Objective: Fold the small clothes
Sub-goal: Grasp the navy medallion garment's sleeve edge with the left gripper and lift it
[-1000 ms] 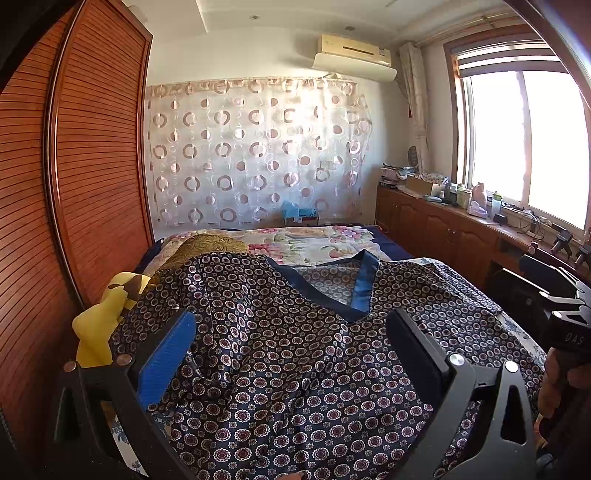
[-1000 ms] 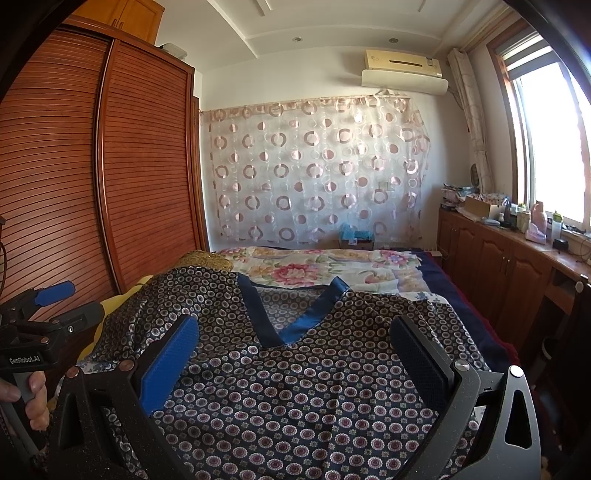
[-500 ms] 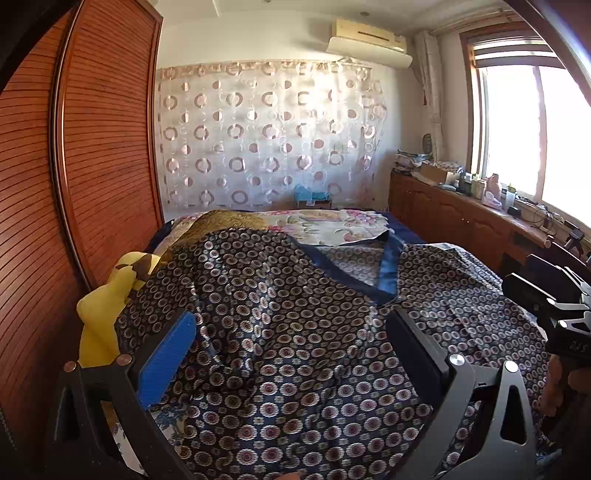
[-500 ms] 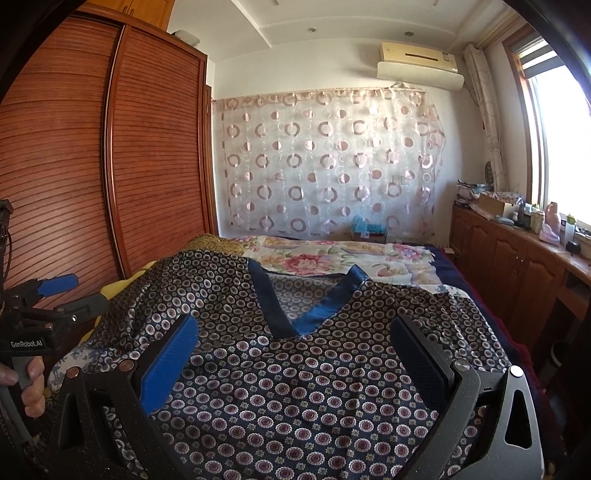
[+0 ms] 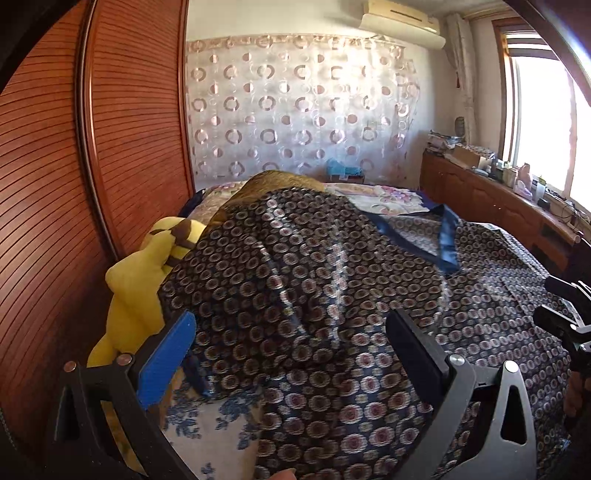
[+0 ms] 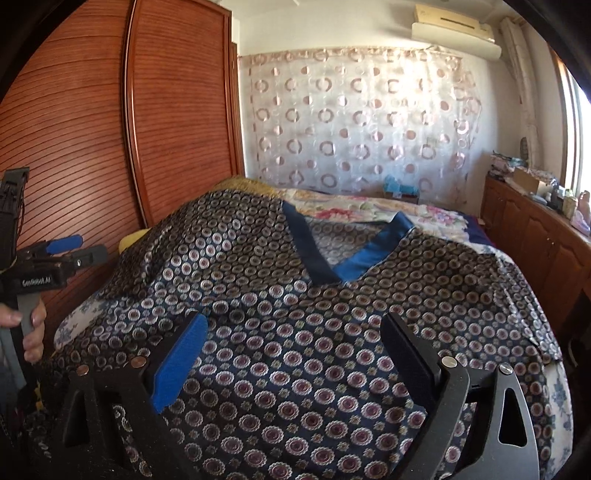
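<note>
Both grippers lower over patterned top (image 6: 295, 332), jaws apart, right's closing; "GenRobot.AI", perhaps.

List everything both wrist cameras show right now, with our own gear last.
patterned V-neck top: one, navy with circle print and blue neck trim, spread flat on the bed
bed cover: one, floral, beyond the top
plush toy: one, yellow, at the bed's left edge beside the wardrobe
wardrobe: one, red-brown slatted, left wall
curtain: one, sheer with circles, far wall
air conditioner: one, cream, above the curtain
cabinet: one, wooden, cluttered, under the window
left gripper: open, over the top's left side
right gripper: jaws closing, pads clear of the cloth
</note>
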`<action>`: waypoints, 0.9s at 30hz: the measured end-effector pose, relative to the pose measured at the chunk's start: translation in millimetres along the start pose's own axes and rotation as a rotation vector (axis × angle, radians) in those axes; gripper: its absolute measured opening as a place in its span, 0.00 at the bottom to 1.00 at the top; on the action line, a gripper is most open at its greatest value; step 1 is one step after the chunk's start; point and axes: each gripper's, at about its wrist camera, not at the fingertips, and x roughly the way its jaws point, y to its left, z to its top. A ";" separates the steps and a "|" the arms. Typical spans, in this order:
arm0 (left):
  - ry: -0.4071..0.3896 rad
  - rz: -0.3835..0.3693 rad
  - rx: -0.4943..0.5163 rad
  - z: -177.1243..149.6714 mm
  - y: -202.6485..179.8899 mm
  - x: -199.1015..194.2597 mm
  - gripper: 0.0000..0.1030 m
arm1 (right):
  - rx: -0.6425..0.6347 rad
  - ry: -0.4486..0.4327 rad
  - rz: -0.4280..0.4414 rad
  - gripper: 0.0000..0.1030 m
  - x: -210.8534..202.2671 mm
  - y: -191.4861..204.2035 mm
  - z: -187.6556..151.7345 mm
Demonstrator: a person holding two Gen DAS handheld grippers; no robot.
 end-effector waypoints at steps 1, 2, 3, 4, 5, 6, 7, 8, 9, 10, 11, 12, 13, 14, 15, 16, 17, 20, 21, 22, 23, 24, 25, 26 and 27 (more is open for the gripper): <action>0.006 0.006 -0.001 -1.5 4.6 2.0 1.00 | -0.003 0.012 0.005 0.91 1.5 0.6 0.3; 0.011 0.007 -0.001 -2.2 6.9 3.4 1.00 | -0.004 0.023 0.008 0.90 3.9 0.8 0.1; 0.019 0.007 -0.001 -3.9 13.0 6.2 1.00 | -0.005 0.038 0.012 0.90 6.2 0.4 0.1; 0.023 0.006 -0.004 -4.9 15.8 7.5 1.00 | -0.008 0.047 0.011 0.90 11.3 2.5 0.4; 0.028 0.007 -0.007 -5.8 19.0 9.6 1.00 | -0.008 0.058 0.009 0.90 13.8 2.3 -0.3; 0.033 0.010 -0.012 -6.9 24.6 11.8 1.00 | -0.009 0.070 0.009 0.90 15.7 2.1 -1.0; 0.038 0.014 -0.018 -7.9 30.5 14.0 1.00 | -0.010 0.084 0.011 0.90 18.2 1.2 -2.0; 0.044 0.014 -0.023 -8.2 35.5 16.3 1.00 | -0.010 0.092 0.010 0.90 21.7 4.8 -4.2; 0.051 0.008 -0.033 -8.8 41.6 19.0 1.00 | -0.010 0.098 0.009 0.90 23.9 5.7 -5.6; 0.060 -0.003 -0.050 -9.4 49.0 22.3 1.00 | -0.009 0.107 0.009 0.90 25.8 5.4 -6.5; 0.069 -0.011 -0.060 -9.9 53.5 24.1 0.98 | -0.008 0.114 0.010 0.90 31.4 6.9 -7.3; 0.082 -0.022 -0.070 -10.0 58.7 28.6 0.95 | -0.008 0.113 0.011 0.90 33.7 8.0 -7.1; 0.098 -0.033 -0.077 -9.9 63.6 33.9 0.94 | -0.009 0.108 0.011 0.90 33.7 8.5 -6.6; 0.109 -0.037 -0.082 -10.3 66.6 37.5 0.91 | -0.011 0.108 0.009 0.90 32.9 8.8 -5.7; 0.132 -0.041 -0.091 -10.8 72.0 45.1 0.88 | -0.011 0.110 0.009 0.90 33.7 8.7 -6.0; 0.145 -0.042 -0.096 -11.0 75.0 49.7 0.86 | -0.011 0.111 0.009 0.90 34.7 8.9 -6.4; 0.162 -0.044 -0.103 -11.8 78.9 55.1 0.84 | -0.011 0.111 0.009 0.90 33.8 9.9 -6.7; 0.230 -0.048 -0.126 -15.8 88.1 74.3 0.81 | -0.014 0.107 0.007 0.90 33.6 11.2 -7.8; 0.258 -0.053 -0.132 -18.1 89.9 81.4 0.79 | -0.015 0.107 0.007 0.90 33.9 11.3 -7.9; 0.287 -0.066 -0.141 -20.9 91.4 88.4 0.79 | -0.015 0.107 0.007 0.90 34.1 12.0 -8.2; 0.309 -0.081 -0.150 -23.4 92.5 94.2 0.78 | -0.014 0.107 0.008 0.90 33.9 11.4 -7.9; 0.328 -0.094 -0.157 -25.2 92.9 98.3 0.76 | -0.014 0.106 0.008 0.90 33.6 12.0 -8.5; 0.339 -0.102 -0.163 -26.4 93.7 99.9 0.76 | -0.015 0.105 0.008 0.90 33.0 12.1 -9.7; 0.349 -0.109 -0.169 -27.2 94.7 101.4 0.74 | -0.018 0.104 0.008 0.90 32.0 13.0 -10.4; 0.358 -0.117 -0.179 -28.2 96.3 103.4 0.71 | -0.019 0.103 0.007 0.90 32.0 13.4 -10.5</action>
